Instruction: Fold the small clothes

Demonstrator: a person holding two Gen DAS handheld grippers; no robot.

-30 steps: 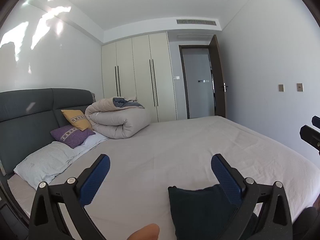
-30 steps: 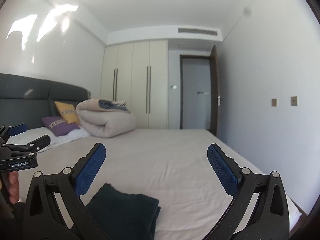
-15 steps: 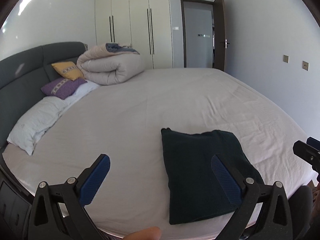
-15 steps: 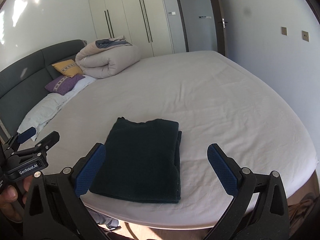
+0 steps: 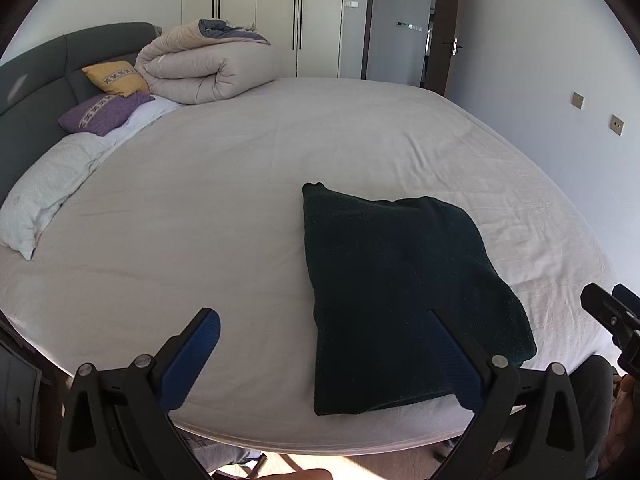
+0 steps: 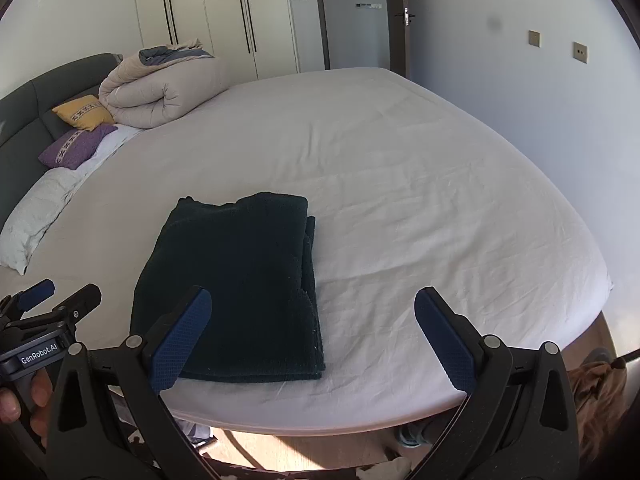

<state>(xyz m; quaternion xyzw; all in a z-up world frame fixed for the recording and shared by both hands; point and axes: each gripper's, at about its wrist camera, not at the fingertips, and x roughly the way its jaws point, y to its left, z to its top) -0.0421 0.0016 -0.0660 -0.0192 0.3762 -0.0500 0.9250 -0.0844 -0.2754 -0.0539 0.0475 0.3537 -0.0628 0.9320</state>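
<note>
Dark folded garment [image 5: 400, 292] lies on bed [image 5: 240, 200]; each hand-held gripper [image 5: 320, 344] [image 6: 312, 320] gapes, empty.

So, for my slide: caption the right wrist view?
Open right tool above folded dark garment at the bed edge.

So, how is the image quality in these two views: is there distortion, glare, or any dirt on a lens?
Left wrist view: strong fisheye bend, the bed edge curves, the corners go black; the dark garment shows little texture. Right wrist view: same bend, a dark smudge over the wall, likely lens dirt; bright sunlight washes out the floor below the bed.
</note>
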